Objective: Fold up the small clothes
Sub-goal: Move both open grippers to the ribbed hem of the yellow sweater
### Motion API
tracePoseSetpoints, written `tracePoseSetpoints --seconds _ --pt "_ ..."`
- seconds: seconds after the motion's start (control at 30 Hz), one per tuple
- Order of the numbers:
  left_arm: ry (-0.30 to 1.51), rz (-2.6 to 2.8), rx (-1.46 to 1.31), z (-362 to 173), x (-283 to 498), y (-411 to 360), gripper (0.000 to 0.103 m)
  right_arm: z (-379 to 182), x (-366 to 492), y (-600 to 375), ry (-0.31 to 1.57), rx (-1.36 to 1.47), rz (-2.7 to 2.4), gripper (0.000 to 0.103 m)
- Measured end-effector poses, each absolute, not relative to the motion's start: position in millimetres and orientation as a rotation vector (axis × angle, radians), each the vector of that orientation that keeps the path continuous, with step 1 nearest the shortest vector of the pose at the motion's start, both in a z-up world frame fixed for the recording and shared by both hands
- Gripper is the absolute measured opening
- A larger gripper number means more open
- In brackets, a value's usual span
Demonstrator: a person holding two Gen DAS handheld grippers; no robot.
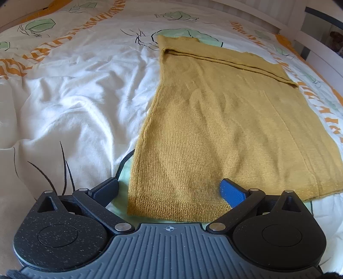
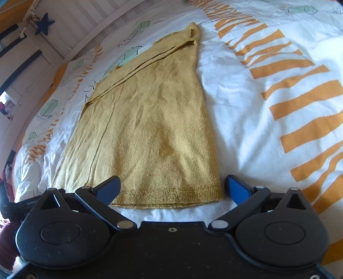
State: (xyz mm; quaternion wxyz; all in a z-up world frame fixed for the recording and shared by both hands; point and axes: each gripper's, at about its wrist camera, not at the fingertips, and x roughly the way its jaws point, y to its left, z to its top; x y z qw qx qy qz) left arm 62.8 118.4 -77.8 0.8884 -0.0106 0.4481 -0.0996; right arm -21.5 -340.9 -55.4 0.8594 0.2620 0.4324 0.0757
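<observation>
A mustard-yellow knitted garment lies flat on the bed, its sleeves folded in along the sides and its ribbed hem nearest me. It also shows in the right wrist view. My left gripper is open and empty, hovering at the hem's left corner, with the left fingertip off the cloth and the blue right pad over it. My right gripper is open and empty at the hem's right corner, jaws straddling it.
The bed is covered by a white duvet with orange stripes and green leaf prints. A white slatted bed frame runs along the far side. A dark cord lies by the garment's left edge.
</observation>
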Motion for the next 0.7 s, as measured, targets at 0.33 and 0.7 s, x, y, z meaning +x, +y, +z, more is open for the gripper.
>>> tracePoseSetpoints --seconds 0.33,0.7 --pt "0.92 -0.212 -0.041 -78.3 61.6 120.4 0.102 -63.4 -24.2 -355.4 0.852 0.669 0.199 0.103" --pt "0.928 -0.24 -0.087 -73.5 61.6 128.7 0.1 -63.6 -25.5 -354.2 0.843 0.663 0.205 0.103"
